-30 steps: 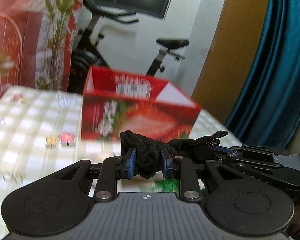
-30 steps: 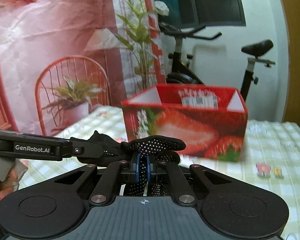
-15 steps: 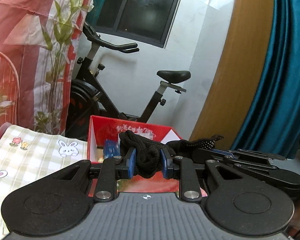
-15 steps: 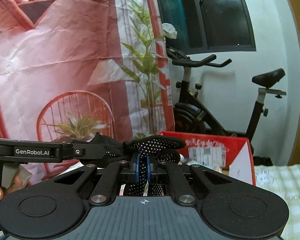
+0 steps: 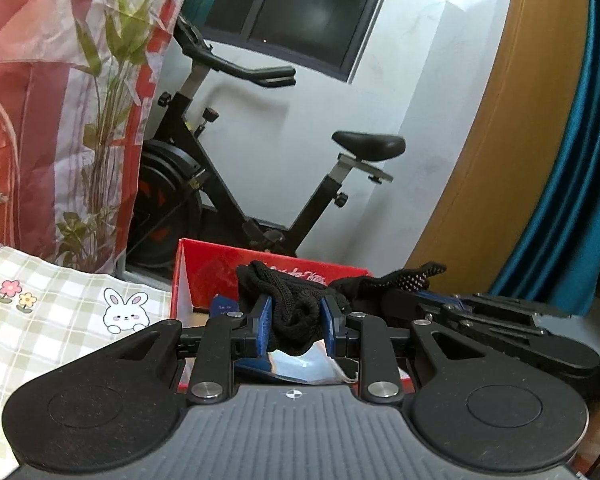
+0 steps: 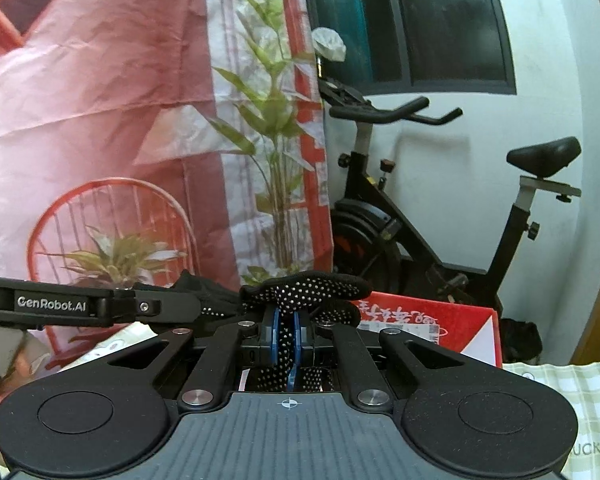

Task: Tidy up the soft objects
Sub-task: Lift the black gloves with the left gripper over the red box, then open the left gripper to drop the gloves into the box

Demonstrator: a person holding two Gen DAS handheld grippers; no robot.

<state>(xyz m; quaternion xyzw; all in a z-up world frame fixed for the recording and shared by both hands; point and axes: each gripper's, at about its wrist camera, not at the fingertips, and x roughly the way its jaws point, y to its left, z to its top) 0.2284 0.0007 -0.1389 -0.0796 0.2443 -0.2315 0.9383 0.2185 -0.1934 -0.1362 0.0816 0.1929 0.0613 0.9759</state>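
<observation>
Black knitted glove with white grip dots, left wrist view: bunched cuff end pinched between the blue pads of the left tongs. Red cardboard box with strawberry print lies directly ahead and below, open top up; a pale blue packet shows inside. Right tongs come in from the right, gripping the dotted end. Red script on the box's inner wall is too small to read. Checked tabletop carries a rabbit print.

Right wrist view: right tongs pressed together on the glove's dotted fabric. Glove's long axis runs sideways between both tongs; both seem equally near the box. Left tool reads "GenRobot.AI". Tabletop cloth reads "UCKY", cut off.
</observation>
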